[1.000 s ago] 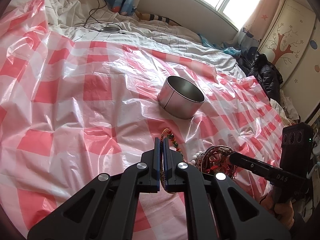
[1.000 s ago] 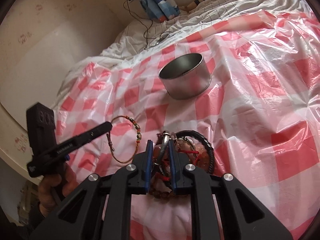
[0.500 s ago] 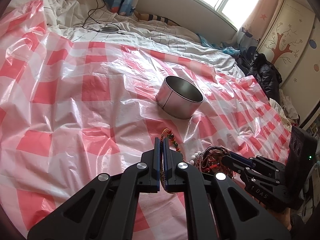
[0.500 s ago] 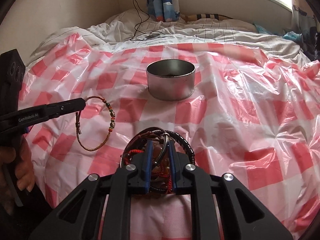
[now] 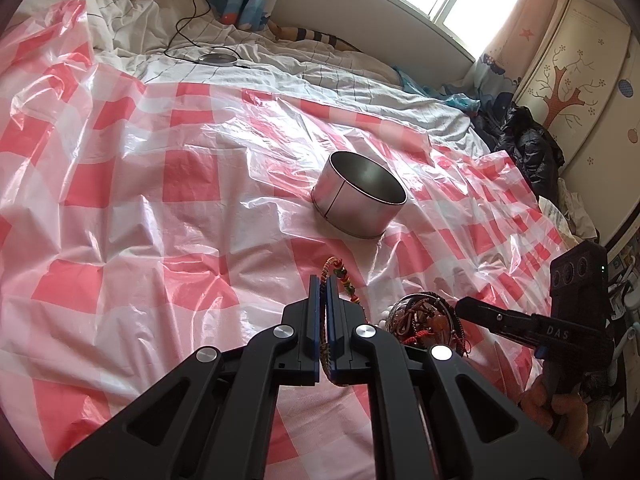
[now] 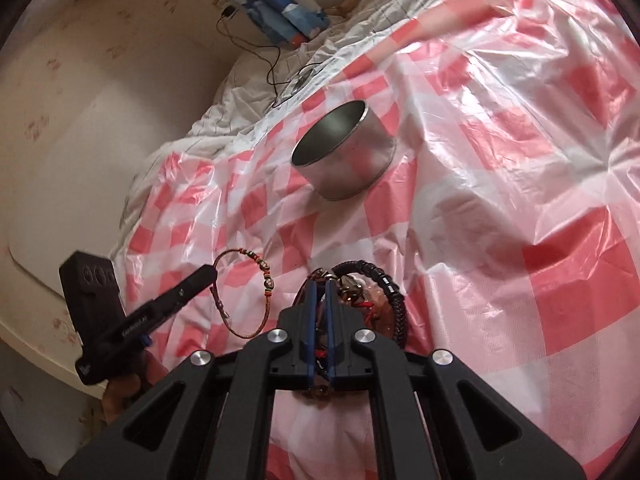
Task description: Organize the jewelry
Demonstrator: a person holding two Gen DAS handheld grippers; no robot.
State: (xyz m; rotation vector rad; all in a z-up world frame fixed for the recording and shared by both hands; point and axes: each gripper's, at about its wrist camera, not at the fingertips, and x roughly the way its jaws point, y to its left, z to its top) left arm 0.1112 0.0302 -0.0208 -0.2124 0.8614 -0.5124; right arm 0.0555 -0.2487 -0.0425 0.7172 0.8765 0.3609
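A round metal tin stands open on the red-and-white checked plastic sheet; it also shows in the right wrist view. My left gripper is shut on a thin braided bracelet with coloured beads, which hangs as a loop in the right wrist view. My right gripper is shut on a tangled bundle of bracelets, lifted off the sheet; the bundle also shows in the left wrist view. Both grippers are in front of the tin.
The sheet covers a bed with white bedding. A cable and a round charger lie on the bedding behind. A wall is on the left, and dark clothes are heaped at the bed's right.
The right gripper has closed further on the bundle and its view has swung back to the left. The left gripper still holds the beaded bracelet in about the same place.
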